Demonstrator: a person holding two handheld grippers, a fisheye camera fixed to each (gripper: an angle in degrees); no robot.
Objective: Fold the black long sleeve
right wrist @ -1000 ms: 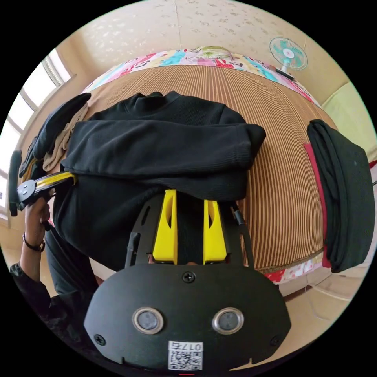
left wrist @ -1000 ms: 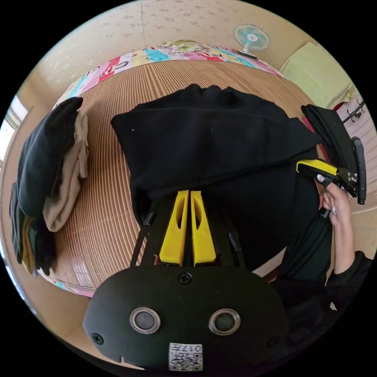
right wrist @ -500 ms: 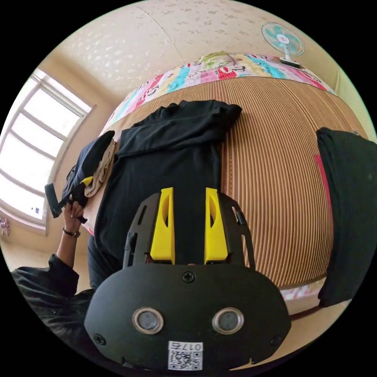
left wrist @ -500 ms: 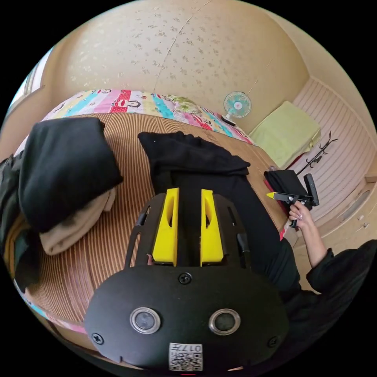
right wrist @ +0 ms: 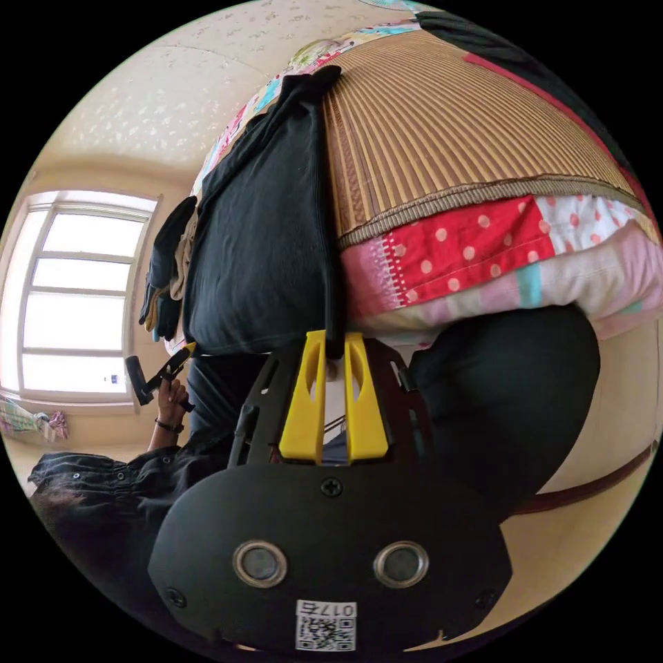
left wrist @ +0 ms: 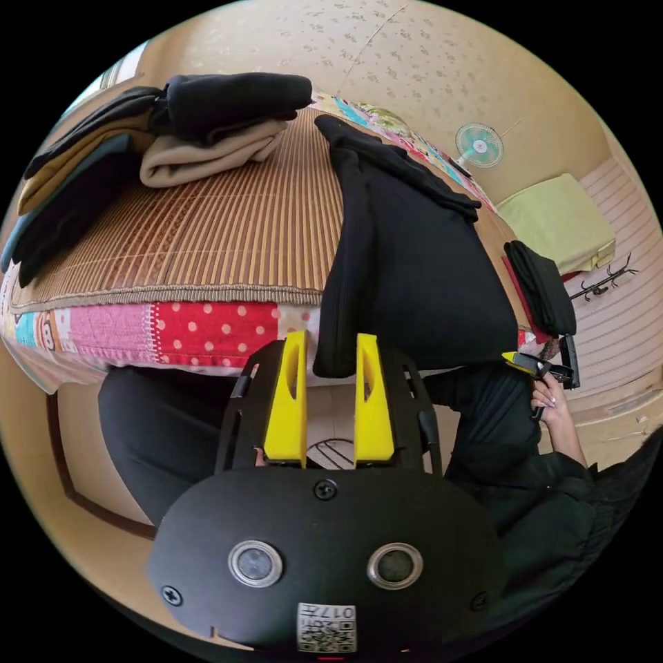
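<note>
In the left gripper view, the left gripper [left wrist: 330, 345] is held with its yellow fingers [left wrist: 286, 400] parted on either side of the hem corner of the black long sleeve top [left wrist: 414, 276], without pressing it. In the right gripper view, the right gripper [right wrist: 335, 342] is seen nearly closed on the hem's other corner. The top is draped over the bed's edge, hem hanging, and stretches toward 12 o'clock across the striped woven bamboo mat [left wrist: 242, 214]. Farther off, at 10 o'clock in the left gripper view, a stack of folded dark and beige clothes [left wrist: 159, 131] is seen.
</note>
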